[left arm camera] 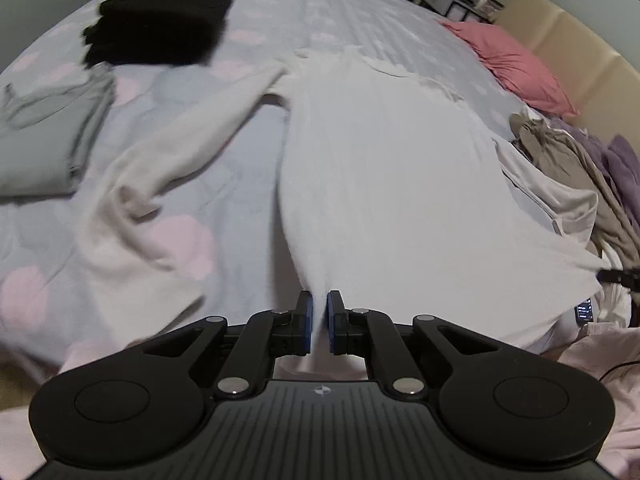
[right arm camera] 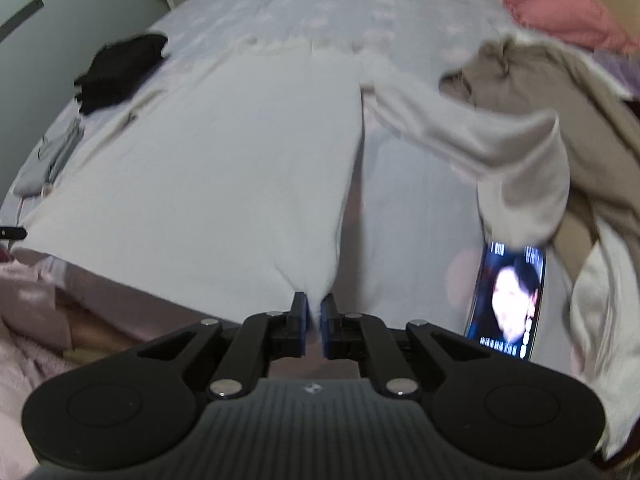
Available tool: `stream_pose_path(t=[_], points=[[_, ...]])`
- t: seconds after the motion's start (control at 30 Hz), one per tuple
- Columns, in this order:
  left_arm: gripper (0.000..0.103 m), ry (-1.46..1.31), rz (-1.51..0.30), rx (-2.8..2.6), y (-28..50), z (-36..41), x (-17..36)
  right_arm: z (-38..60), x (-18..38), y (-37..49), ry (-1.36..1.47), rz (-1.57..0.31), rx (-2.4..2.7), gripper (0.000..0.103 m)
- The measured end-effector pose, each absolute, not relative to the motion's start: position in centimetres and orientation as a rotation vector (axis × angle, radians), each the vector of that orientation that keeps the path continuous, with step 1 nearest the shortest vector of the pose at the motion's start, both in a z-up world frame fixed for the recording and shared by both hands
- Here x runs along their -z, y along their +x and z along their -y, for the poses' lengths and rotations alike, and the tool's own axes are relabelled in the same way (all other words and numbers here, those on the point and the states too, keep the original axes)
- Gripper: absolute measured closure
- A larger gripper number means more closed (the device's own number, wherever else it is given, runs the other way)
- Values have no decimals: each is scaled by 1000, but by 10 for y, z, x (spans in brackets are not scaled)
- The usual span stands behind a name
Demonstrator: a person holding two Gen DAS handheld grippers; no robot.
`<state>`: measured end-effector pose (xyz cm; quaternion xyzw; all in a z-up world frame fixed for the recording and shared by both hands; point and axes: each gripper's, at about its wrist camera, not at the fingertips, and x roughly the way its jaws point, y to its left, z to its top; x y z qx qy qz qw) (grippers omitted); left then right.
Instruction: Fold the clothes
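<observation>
Soft matt white knit sweater (left arm camera: 380, 168), quilted cotton bedspread (left arm camera: 240, 184), glossy phone screen (right arm camera: 510, 300)

I hold a white long-sleeved top (left arm camera: 380, 168) by its near hem, one corner pinched in each of my grippers, body spread flat and taut away from me across the bed (left arm camera: 248, 184). Its sleeves trail out rumpled to either side, the right one bent double.
</observation>
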<state>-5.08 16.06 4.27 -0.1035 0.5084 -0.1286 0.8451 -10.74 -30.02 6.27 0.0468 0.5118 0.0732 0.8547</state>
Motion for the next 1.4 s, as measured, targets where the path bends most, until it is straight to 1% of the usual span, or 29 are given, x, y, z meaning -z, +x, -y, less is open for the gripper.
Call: stream_pose_path(t=[0.2,0.27,0.37,0.47,0.57,0.63,0.67,0.7,0.8,0.9,0.97,1.07,1.2,1.4], points=[[98,-143,-1156,285,-52,-150,-27,280,-33,-108,-11,-1197,-175,95],[98,-74,-1187,288,-50,-140,-18,274,-18,-103,-45,-1241,-173,95],[98,48,-1215,271,-50,-128,-2,273,-1,-96,-49,-1296,-180,95],[97,58,-1261,278,-44,-125,16,274,10,-92,-31,-1332,-188,94],[96,69,-1311,272,-42,-123,29,276,13,-93,-23,-1345,-179,90],[96,86,-1333,255,-42,-123,32,279,11,-95,-14,-1337,-176,87],[94,73,-1329,256,-43,-125,31,280,8,-97,-9,-1330,-172,79],[89,54,-1320,260,-44,-128,28,282,6,-98,-7,-1323,-166,73],[79,-11,-1282,276,-47,-135,15,287,-3,-101,-6,-1296,-146,70],[73,-42,-1232,268,-49,-143,0,294,-12,-103,-8,-1258,-128,65],[72,-79,-1185,247,-46,-152,-9,296,-18,-99,-12,-1227,-121,62],[65,-122,-1127,193,-34,-165,-20,290,-21,-81,-21,-1188,-117,60],[64,-87,-1088,91,-8,-175,-25,275,-22,-70,-13,-1126,-138,59],[64,56,-1160,-5,9,-174,-13,254,-14,-53,28,-1059,-176,59]])
